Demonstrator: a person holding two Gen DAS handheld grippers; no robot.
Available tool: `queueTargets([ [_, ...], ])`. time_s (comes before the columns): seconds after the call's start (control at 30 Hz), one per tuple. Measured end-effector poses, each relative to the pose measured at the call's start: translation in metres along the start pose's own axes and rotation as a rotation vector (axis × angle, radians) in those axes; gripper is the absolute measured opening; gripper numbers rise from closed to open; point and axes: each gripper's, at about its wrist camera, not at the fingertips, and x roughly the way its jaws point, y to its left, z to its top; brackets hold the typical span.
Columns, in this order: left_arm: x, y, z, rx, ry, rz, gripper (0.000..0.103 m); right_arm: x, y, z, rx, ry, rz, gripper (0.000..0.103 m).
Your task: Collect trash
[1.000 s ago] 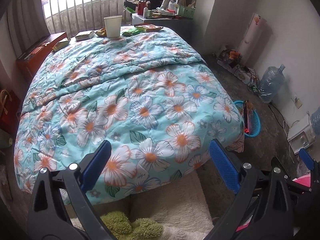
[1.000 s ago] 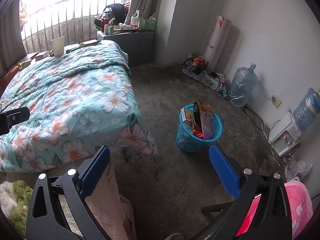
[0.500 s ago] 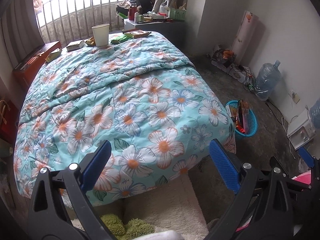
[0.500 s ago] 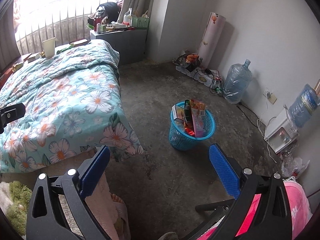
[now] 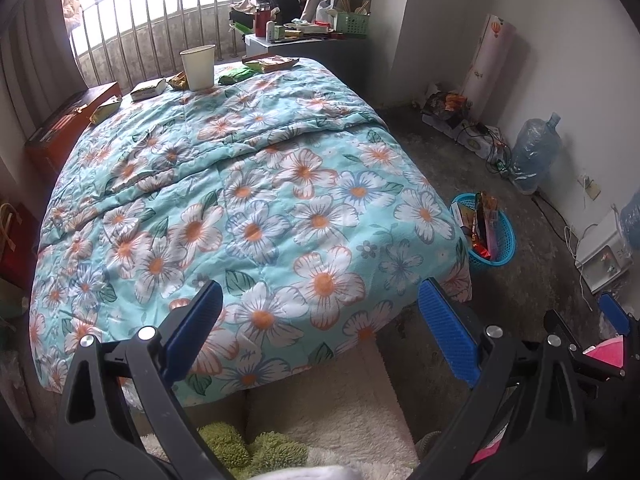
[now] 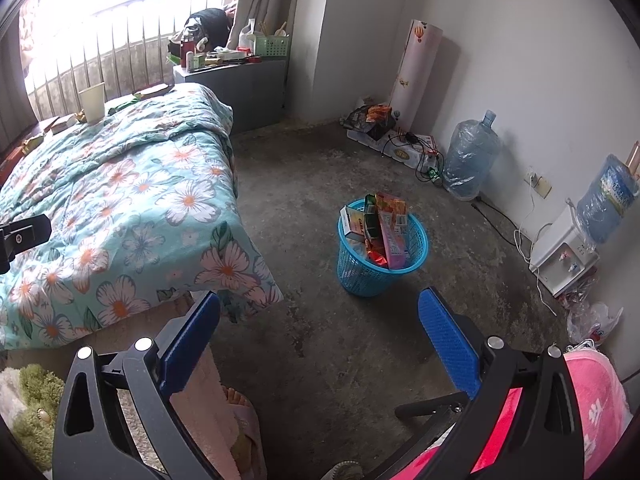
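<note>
Your left hand-held gripper (image 5: 320,332) is spread wide with nothing between its blue pads, hanging off the foot of the bed (image 5: 256,208), so you're basically lined up to reach across the floral quilt. Your right hand-held gripper (image 6: 320,332) is just as wide and empty, held over the bare concrete floor (image 6: 320,152) and aimed at the blue trash basket (image 6: 380,264). That split makes sense to me: one side scouts, the other covers the drop-off.

The basket stands on the floor just off the bed's corner, already stuffed with boxes and wrappers poking above the rim.

What's left sits at the far end of the bed by the window rail: a paper cup (image 5: 198,67) standing upright, a green wrapper (image 5: 236,76) beside it, plus a few snack packets (image 5: 149,89) strung along that edge. My guess is you'll need to walk round, it looks well out of reach.
</note>
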Motion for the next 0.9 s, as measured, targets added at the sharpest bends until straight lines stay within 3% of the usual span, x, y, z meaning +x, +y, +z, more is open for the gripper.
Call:
queueTargets([
  [0.9,-0.0026,0.0036,-0.0034,-0.002,-0.004,0.001,0.094,-0.0086,0.0016,0.0015,-0.008,-0.015,0.005,0.097],
])
